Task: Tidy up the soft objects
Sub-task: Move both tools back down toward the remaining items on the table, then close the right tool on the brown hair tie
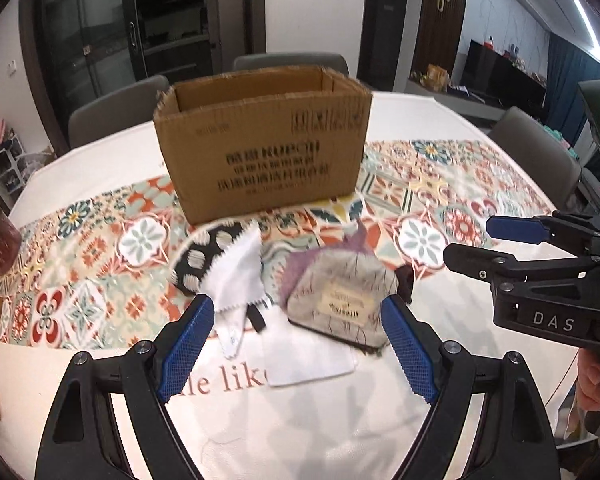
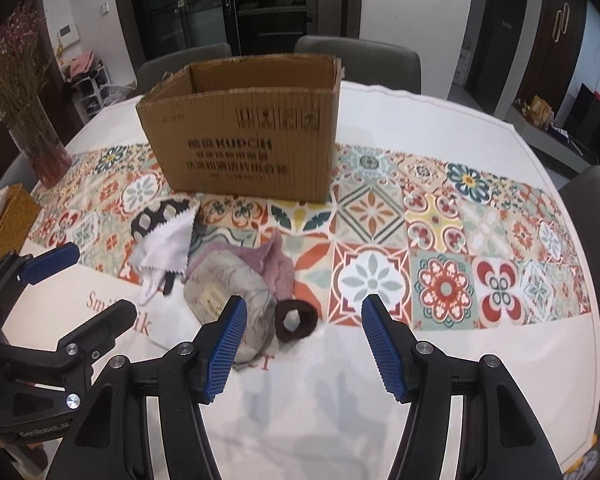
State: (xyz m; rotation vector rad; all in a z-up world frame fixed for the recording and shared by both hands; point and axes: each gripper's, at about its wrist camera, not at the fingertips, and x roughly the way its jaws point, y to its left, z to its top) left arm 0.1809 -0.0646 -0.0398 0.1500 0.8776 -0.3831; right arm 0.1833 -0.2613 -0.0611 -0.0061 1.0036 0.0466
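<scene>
Both hand-held grippers hover with fingers spread, empty: the left hand-held gripper (image 1: pixel 298 344) faces the grey pouch (image 1: pixel 336 296) head-on, so it is the nearer one; the right hand-held gripper (image 2: pixel 304 344) has the pouch at its left finger. Just behind the pouch lie a purple cloth (image 2: pixel 270 266) and white cloth (image 1: pixel 236 268), all short of the open cardboard box (image 1: pixel 260 144) farther back on the table (image 1: pixel 300 420).
</scene>
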